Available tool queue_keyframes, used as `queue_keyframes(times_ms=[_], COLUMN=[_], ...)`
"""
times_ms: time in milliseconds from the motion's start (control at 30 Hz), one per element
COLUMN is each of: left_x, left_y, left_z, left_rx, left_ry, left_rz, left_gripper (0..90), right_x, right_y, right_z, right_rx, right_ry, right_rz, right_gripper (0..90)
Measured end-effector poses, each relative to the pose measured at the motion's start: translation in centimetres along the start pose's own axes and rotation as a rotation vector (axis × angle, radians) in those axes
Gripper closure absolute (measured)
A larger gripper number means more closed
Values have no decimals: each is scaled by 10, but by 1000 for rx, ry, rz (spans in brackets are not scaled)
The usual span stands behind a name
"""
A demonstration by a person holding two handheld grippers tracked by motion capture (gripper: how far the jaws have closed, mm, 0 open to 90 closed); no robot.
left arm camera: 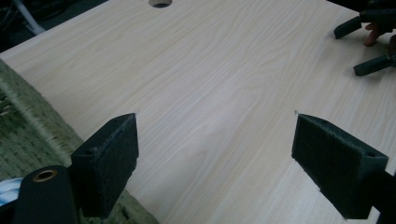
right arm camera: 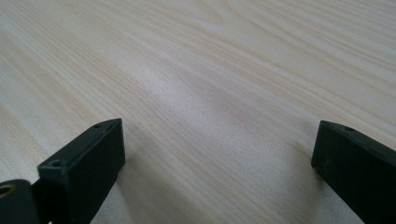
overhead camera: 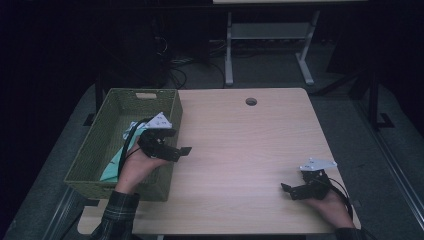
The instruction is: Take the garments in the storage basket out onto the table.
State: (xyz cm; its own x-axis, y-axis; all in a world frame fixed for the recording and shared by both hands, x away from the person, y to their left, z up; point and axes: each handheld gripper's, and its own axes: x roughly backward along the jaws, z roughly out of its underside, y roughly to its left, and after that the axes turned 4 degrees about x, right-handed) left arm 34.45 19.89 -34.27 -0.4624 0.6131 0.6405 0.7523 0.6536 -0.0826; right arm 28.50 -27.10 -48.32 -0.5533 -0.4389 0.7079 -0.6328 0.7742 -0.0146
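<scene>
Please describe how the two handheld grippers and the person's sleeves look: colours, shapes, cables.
The left gripper and the right gripper are black, each with two flat rectangular jaws faced with dark pads. Each carries a pale grey three-cornered plate on top and trails a black cable. The left arm wears a dark plaid sleeve.

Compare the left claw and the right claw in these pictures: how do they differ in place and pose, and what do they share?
1. The left claw is held by the green woven basket, over its right wall; the right claw sits far from it, near the wooden table's front right corner.
2. The left claw points right across the table; the right claw points left.

Shared: both are black, hand-held, open and empty.
</scene>
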Motion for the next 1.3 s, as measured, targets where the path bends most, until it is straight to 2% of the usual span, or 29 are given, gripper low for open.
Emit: queue_keyframes(times_ms=[600, 867, 1067, 1267, 1300], left_x=[16, 26, 33, 37, 36], left_y=[17, 32, 42, 53, 54], left_z=[8, 16, 22, 29, 30], left_rx=[22, 52, 88, 88, 110], left_ry=[-13, -20, -38, -27, -41], left_rz=[-26, -57, -77, -103, -105], left_gripper=[144, 144, 144, 144, 144], right_x=[0, 0, 0, 0, 0], right_y=[0, 0, 0, 0, 0], right_z=[0, 0, 0, 0, 0], right_rx=[1, 0, -1, -1, 1], right_ry=[0, 0, 1, 0, 1], right_rz=[0, 0, 0, 0, 0], right_gripper=[23, 23, 23, 23, 22])
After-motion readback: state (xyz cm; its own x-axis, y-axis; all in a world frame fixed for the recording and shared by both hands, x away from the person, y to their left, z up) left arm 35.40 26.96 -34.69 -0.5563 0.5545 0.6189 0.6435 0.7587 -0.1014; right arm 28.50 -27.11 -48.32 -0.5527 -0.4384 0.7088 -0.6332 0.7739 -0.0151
